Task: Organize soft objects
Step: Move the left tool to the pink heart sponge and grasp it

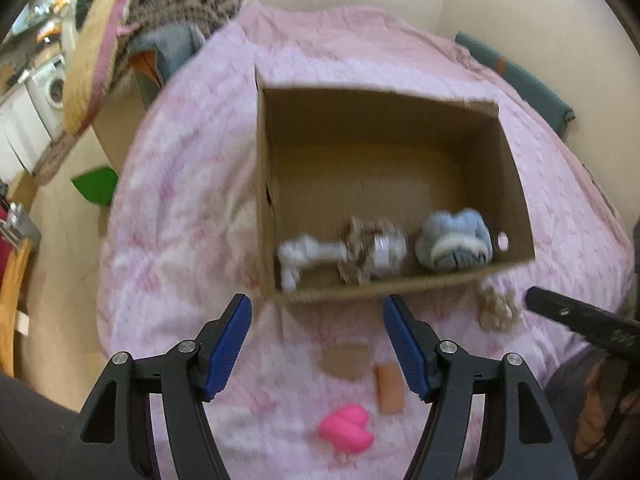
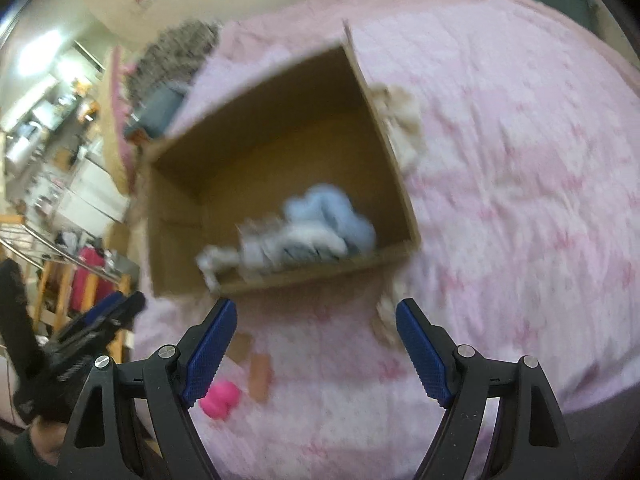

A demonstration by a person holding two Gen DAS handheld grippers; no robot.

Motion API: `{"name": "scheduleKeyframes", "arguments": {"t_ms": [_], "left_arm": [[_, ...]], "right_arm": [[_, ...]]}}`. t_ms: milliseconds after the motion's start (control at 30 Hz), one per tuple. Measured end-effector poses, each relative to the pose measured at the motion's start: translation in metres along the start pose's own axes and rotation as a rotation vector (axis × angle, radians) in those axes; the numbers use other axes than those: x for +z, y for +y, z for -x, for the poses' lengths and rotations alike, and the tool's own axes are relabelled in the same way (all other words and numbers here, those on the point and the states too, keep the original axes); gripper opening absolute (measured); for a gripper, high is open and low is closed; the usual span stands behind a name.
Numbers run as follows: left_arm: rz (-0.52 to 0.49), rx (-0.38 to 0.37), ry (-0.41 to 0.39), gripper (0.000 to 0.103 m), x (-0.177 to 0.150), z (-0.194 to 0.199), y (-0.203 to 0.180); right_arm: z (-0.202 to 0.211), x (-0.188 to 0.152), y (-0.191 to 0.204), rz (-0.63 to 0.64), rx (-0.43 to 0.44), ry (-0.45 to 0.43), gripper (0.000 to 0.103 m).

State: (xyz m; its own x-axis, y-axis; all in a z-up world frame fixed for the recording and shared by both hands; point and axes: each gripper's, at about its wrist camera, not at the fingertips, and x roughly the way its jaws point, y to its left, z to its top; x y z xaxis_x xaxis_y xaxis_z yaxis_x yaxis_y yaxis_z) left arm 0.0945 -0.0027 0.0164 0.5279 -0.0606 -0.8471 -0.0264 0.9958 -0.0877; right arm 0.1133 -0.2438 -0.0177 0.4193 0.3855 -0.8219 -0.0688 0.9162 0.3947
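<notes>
1. Picking the next soft thing comes first: the cardboard box (image 1: 516,184) already holds a white plush toy (image 1: 304,256), a brown-and-white toy (image 1: 372,252) and a blue fluffy item (image 1: 452,246), all lying against its near wall.
2. Outside the box, on the pink quilt (image 1: 180,220), a pink heart-shaped squishy (image 1: 346,428) lies nearest the person, with two flat tan pieces (image 1: 344,362) between it and the box, and a beige plush (image 1: 496,308) sits just off the box's near right corner.
3. Both tools are empty: the left gripper (image 1: 316,344) and right gripper (image 2: 316,344) each stand with jaws apart, nothing between them.
4. Lowering the left gripper straight over the pink squishy looks the sensible move (motion blur hides fine detail), straddling it fully before closing.
5. Squeezing gently should do, since soft things deform and can slip out.
</notes>
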Motion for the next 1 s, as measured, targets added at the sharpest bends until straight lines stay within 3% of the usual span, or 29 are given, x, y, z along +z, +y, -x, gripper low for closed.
{"name": "scheduleKeyframes", "arguments": {"t_ms": [100,233,400,500,533,567,600,800,1000], "left_arm": [[-0.005,-0.036,0.118,0.068,-0.019,-0.017,-0.004],[-0.067,-0.094,0.309,0.068,-0.048,-0.040,-0.019],[-0.125,-0.065,0.444,0.068,-0.075,-0.065,-0.035],[-0.110,-0.063,0.457,0.068,-0.077,-0.073,-0.036],[-0.106,-0.051,0.447,0.064,-0.077,-0.075,-0.037],[-0.111,-0.046,0.446,0.058,-0.077,-0.076,-0.038],[-0.121,-0.037,0.448,0.040,-0.078,-0.079,-0.040],[-0.124,-0.065,0.451,0.040,-0.078,-0.079,-0.043],[-0.096,-0.056,0.330,0.040,-0.065,-0.050,-0.038]], "right_arm": [[-0.013,-0.010,0.001,0.006,-0.058,0.058,0.087],[-0.011,-0.009,0.001,0.009,-0.069,0.048,0.087],[-0.015,-0.008,-0.007,-0.022,-0.075,0.066,0.087],[-0.016,-0.007,-0.005,-0.023,-0.074,0.061,0.087],[-0.016,-0.006,-0.005,-0.023,-0.074,0.060,0.087],[-0.016,-0.006,-0.005,-0.023,-0.074,0.059,0.087],[-0.016,-0.006,-0.005,-0.025,-0.074,0.059,0.087],[-0.015,-0.004,-0.009,-0.039,-0.069,0.054,0.087],[-0.016,-0.004,-0.011,-0.035,-0.075,0.061,0.087]]}}
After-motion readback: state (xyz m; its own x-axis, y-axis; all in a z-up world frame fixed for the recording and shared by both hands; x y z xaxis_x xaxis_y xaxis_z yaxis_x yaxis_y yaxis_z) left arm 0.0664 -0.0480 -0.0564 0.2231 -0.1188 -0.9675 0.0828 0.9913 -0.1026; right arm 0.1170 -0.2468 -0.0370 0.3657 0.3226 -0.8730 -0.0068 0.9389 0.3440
